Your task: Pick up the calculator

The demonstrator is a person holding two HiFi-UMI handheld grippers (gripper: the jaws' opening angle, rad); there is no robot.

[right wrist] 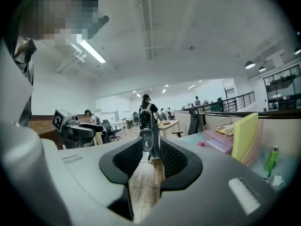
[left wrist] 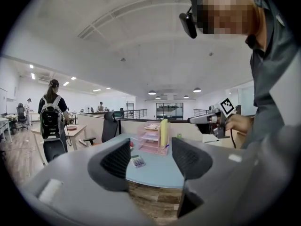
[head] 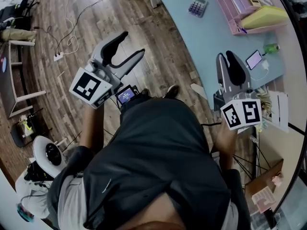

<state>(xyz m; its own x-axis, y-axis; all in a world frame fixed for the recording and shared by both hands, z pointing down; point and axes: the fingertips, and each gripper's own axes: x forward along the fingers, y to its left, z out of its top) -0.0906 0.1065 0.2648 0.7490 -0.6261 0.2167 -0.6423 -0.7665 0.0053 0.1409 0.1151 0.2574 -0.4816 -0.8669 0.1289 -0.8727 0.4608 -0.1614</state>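
The calculator (head: 197,6) lies on the light blue table (head: 216,37) near its far edge, well ahead of both grippers. In the left gripper view the calculator (left wrist: 138,161) shows small and distant between the jaws. My left gripper (head: 134,42) hangs over the wooden floor with its jaws wide apart and nothing in them (left wrist: 150,161). My right gripper (head: 225,55) is above the table's near end. Its jaws stand a narrow gap apart with nothing between them (right wrist: 151,157). Neither gripper touches the calculator.
A pink paper tray (head: 235,11) with a yellow folder (head: 265,17) stands right of the calculator. A phone (head: 254,59) and a green bottle (head: 271,47) lie near the right gripper. A person with a backpack (right wrist: 146,114) stands on the floor beyond.
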